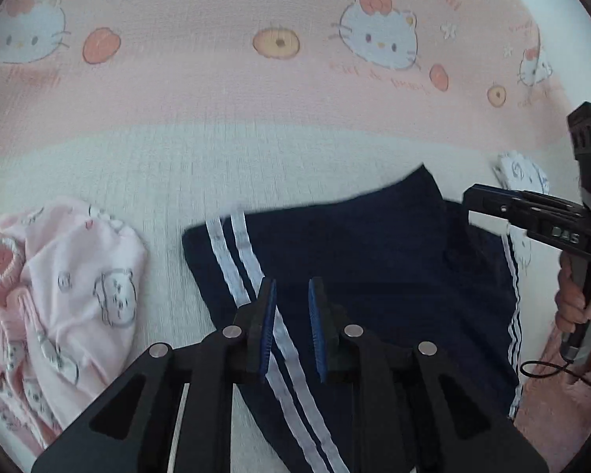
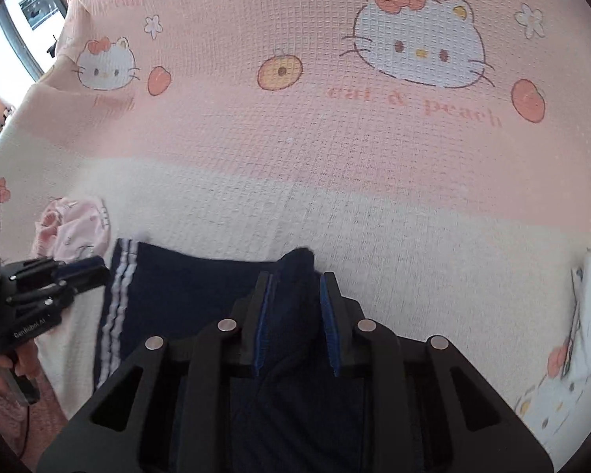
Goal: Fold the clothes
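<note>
The navy blue fabric shorts with two white side stripes (image 1: 354,260) lie flat on the pink and cream waffle-weave bedspread printed with cartoon cats (image 1: 256,118), toward its near edge; the left tongs (image 1: 293,327) hang over the striped side, blue pads parted, nothing pinched; the right tongs (image 2: 297,323) straddle a raised dark fold of the shorts, pads apart, seemingly not pressing it; a crumpled pale pink printed garment (image 1: 59,295) sits just beside the shorts' left side.
</note>
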Available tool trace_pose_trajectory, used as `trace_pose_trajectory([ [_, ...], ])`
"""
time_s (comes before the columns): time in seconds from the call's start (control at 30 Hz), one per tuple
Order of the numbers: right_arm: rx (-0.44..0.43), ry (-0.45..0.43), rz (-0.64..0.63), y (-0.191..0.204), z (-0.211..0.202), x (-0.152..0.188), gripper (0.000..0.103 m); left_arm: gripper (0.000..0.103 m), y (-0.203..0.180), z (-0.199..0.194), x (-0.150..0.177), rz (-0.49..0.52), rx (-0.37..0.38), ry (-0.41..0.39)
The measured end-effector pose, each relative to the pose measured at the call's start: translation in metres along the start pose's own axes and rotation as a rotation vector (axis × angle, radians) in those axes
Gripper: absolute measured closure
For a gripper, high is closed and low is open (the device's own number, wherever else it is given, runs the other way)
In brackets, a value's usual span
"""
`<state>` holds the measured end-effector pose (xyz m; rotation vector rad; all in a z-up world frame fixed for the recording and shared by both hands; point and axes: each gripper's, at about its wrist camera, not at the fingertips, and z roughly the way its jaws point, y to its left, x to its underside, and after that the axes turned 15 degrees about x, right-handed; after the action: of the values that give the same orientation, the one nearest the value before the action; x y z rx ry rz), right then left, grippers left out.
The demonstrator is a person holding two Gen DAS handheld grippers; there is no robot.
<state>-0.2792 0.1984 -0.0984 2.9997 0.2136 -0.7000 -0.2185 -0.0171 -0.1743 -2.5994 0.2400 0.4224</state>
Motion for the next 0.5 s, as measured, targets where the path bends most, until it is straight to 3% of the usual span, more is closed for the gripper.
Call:
trace_pose_trajectory([
  [0.13,-0.072,0.11,0.097,-0.002,-0.029,0.057,0.077,0.084,-0.016,-0.008,0.045,-0.054,0.018,0.089],
  [0.33,0.053,0.184,-0.062,0.029,-0.053,0.161,0.077,0.083,-0.054,-0.031,0.121,-0.001,-0.002,0.147],
  [0.5,0.09,0.185,-0.035,0.025,-0.069,0.21,0.076,0.082,-0.069,-0.033,0.148,0.021,0.005,0.165],
])
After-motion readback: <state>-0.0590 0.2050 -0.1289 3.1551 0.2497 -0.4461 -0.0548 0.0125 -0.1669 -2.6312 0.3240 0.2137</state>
